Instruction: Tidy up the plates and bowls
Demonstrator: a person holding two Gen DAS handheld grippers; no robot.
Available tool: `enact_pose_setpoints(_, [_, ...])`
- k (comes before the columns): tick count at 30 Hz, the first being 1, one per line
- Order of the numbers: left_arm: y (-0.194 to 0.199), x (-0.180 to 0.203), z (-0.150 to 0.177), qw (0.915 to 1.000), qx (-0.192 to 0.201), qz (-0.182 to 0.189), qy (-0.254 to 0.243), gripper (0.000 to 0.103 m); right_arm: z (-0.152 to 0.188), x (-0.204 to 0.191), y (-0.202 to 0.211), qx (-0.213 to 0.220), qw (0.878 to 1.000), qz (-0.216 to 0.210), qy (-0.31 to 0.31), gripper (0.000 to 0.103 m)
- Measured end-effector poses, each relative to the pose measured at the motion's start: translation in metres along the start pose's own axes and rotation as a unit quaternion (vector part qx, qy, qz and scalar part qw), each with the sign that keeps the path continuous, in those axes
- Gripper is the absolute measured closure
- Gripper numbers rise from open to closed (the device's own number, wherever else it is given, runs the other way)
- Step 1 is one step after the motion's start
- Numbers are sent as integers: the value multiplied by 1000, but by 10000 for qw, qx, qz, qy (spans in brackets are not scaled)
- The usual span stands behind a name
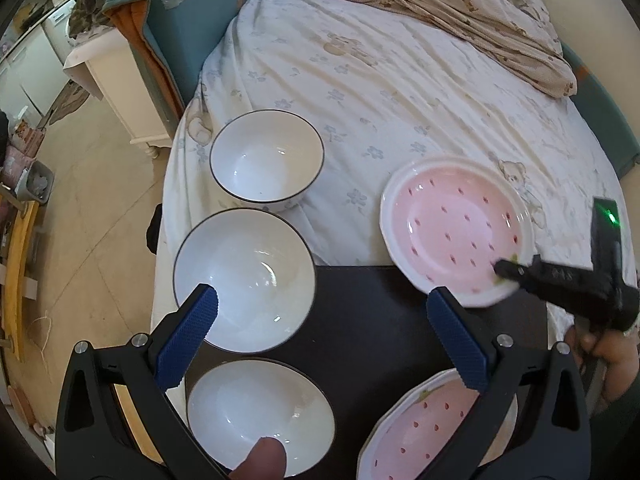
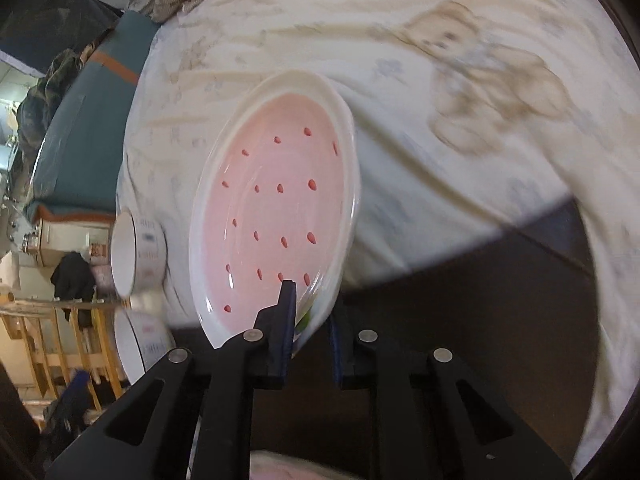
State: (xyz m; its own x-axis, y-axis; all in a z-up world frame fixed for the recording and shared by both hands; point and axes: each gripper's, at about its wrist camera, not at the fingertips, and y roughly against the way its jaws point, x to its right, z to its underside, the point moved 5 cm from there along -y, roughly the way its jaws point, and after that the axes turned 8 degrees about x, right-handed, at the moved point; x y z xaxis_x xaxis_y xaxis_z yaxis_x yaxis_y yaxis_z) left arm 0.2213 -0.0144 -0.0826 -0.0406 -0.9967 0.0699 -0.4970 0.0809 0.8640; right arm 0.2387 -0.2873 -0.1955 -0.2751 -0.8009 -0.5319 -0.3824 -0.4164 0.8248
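On a bed's pale sheet [image 1: 360, 92] beside a dark board [image 1: 372, 320], the right gripper [image 2: 310, 332] pinches the raised pink plate [image 2: 280, 208] by its rim, while the left gripper [image 1: 328, 332] gapes wide over three bowls [image 1: 244, 276].

- bed [image 1: 380, 92] with bear-print sheet, rumpled quilt [image 1: 460, 12] at the far end
- far bowl [image 1: 267, 160] sits on the sheet
- dark board [image 1: 372, 320] at the near edge, two bowls [image 1: 244, 284] and probably the near plate [image 1: 424, 428] on it

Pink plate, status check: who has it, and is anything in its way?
Right gripper shut on pink plate rim, plate lifted and tilted over the bed. Left gripper open, holding nothing. Second pink plate near; three white bowls left of the plates.
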Motion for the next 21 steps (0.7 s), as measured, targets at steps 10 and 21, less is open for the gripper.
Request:
enact_pose_setpoints(10, [-11, 15, 18, 9990, -367, 247, -22, 0, 31, 65, 35, -115, 9992, -68, -374, 88])
enact_pose_setpoints(21, [-30, 59, 20, 9957, -670, 638, -51, 16, 17, 59, 63, 315, 9883, 1082, 1023, 82])
